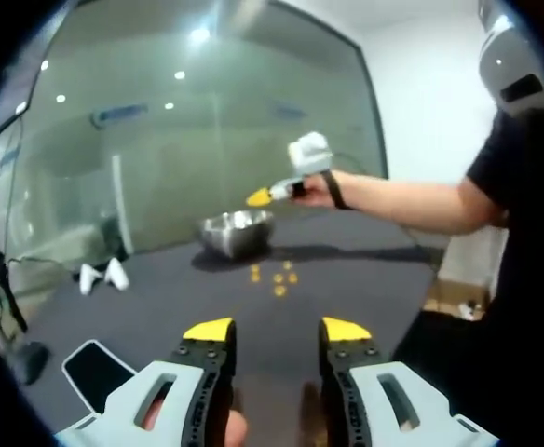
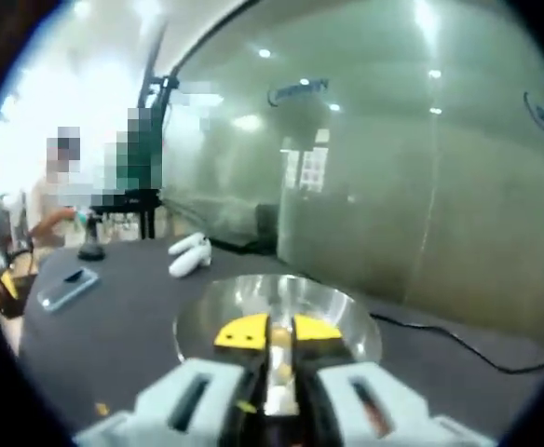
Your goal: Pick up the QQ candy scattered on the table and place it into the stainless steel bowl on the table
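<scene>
Over steel bowl (image 2: 277,312), right tool (image 2: 278,332) near-clenched, maybe pinching candy; left tool (image 1: 277,329) released.

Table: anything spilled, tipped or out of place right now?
Nothing odd. The steel bowl sits upright, five candies lie loose in front of it awaiting pickup, and two white controllers and a phone rest flat on the table.

Shiny stainless steel bowl (image 1: 237,230) upright on dark table (image 1: 346,279), rim up, interior gleaming. Small yellow-orange QQ candies (image 1: 276,277) scattered loose on table just in front of bowl, close together, apart from rim.
</scene>
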Available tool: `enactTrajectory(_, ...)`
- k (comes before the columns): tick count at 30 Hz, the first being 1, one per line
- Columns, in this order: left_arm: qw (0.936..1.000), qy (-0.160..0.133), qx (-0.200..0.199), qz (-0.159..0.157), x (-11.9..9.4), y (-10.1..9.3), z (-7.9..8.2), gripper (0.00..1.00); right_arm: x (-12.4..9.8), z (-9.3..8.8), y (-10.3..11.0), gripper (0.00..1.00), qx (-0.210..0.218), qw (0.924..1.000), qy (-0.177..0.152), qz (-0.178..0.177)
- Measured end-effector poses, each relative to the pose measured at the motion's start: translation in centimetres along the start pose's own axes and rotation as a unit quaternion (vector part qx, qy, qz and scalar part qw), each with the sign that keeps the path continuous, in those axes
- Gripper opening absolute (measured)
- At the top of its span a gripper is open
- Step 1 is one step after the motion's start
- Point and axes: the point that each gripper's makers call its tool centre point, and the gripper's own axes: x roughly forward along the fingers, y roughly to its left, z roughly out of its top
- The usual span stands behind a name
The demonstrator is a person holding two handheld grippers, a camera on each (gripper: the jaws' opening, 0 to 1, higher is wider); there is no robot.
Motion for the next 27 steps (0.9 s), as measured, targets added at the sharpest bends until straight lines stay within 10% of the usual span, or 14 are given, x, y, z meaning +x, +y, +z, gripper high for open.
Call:
enactTrajectory(15,1.0000,0.004,0.006,-0.003,0.1,-0.3,0.2,0.37,-0.8,-0.7,-0.8,0.17,0.006,1.0000,0.005,-0.005)
enactTrajectory(27,0.9997,0.006,0.015,-0.018,0.9,-1.4,0.6,0.37,-6.4,0.5,1.7,0.19,0.019,0.9987,-0.028,0.036)
